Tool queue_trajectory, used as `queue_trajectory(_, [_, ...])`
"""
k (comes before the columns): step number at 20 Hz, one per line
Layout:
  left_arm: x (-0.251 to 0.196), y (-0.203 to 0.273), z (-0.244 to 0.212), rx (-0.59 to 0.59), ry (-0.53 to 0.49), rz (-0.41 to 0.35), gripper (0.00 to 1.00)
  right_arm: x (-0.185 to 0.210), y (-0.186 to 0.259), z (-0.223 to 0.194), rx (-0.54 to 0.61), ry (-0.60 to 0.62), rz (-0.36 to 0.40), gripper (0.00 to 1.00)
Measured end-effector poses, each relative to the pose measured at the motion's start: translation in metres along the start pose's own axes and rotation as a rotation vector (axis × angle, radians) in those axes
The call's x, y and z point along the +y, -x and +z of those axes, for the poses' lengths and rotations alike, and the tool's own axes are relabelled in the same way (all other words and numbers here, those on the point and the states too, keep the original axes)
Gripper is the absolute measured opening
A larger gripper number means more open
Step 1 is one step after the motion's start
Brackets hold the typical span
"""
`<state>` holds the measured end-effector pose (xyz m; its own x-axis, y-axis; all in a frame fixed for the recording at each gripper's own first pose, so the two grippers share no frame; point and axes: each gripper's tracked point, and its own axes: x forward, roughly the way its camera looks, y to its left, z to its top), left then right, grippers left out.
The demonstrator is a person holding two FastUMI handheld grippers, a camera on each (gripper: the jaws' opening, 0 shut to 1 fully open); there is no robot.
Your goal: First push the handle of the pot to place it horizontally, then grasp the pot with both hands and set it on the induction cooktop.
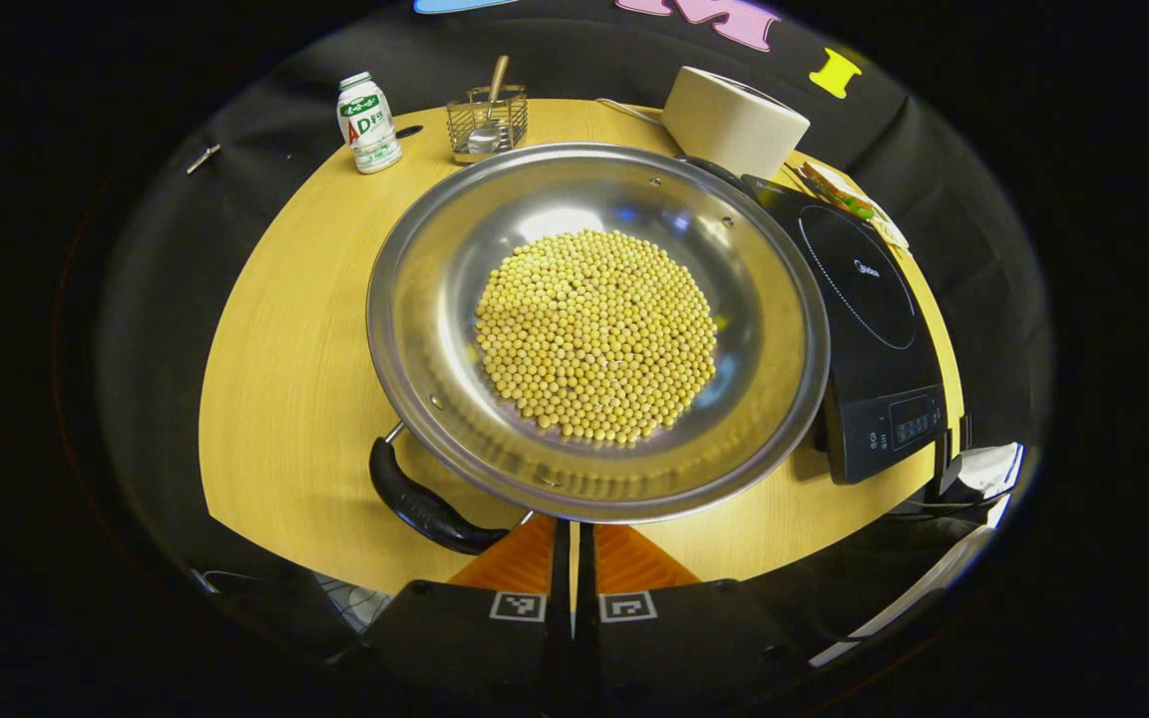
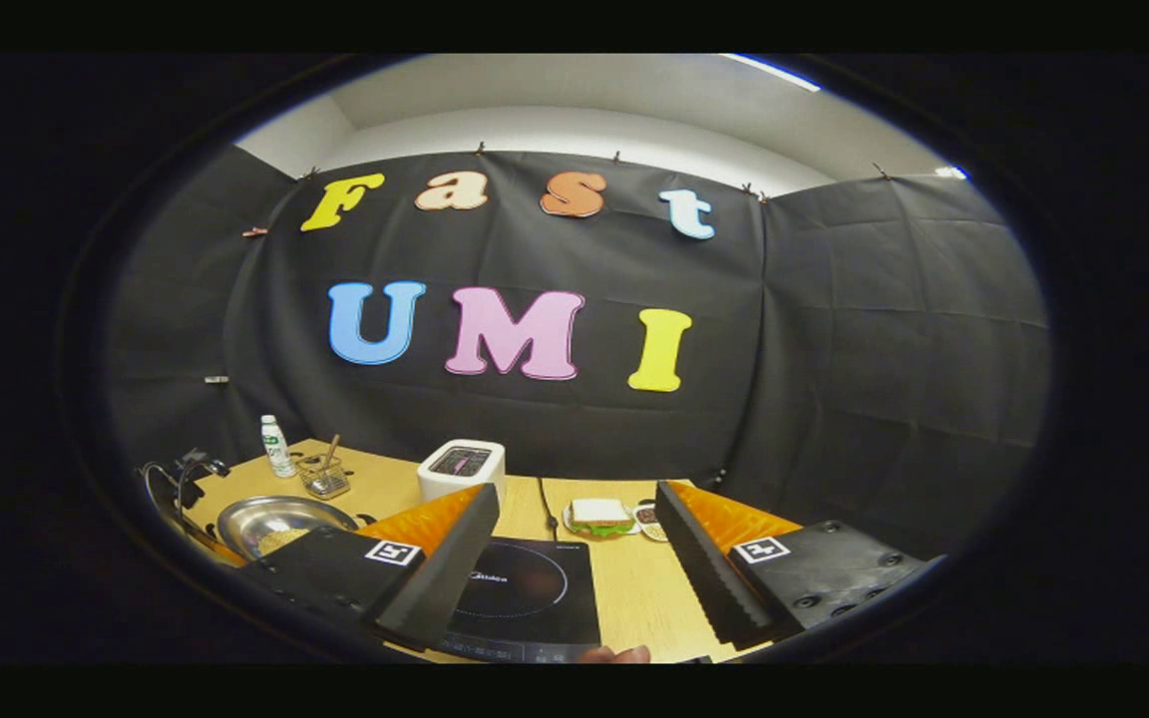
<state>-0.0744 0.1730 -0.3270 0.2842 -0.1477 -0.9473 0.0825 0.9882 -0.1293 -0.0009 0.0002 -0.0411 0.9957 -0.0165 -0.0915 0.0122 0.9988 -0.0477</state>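
Note:
A wide steel pot (image 1: 435,249) holding yellow beans (image 1: 594,334) sits mid-table in the left gripper view. Its black handle (image 1: 425,504) curves along the near-left rim. My left gripper (image 1: 573,538) is shut, with nothing visibly between its fingers and its tips right at the pot's near rim beside the handle's end. The black induction cooktop (image 1: 864,329) lies just right of the pot. In the right gripper view my right gripper (image 2: 576,499) hangs open above the cooktop (image 2: 525,588), and the pot (image 2: 275,524) is far off to the left.
On the round wooden table (image 1: 285,349) stand a small bottle (image 1: 368,122), a wire basket with a spoon (image 1: 488,122), a white toaster (image 1: 734,125) and a sandwich on a plate (image 2: 599,517) behind the cooktop. A cable (image 2: 543,504) runs past the toaster.

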Motion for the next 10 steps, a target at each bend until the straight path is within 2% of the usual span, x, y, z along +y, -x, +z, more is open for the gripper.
queue_trajectory(6, [0.052,-0.005,0.008,0.023,-0.001,0.080,0.05,0.004,-0.005,-0.004,0.010,0.017,0.001,0.96])
queue_trajectory(10, [0.084,-0.006,0.021,0.016,0.042,0.119,0.05,0.002,-0.007,-0.006,0.016,0.024,-0.007,0.96])
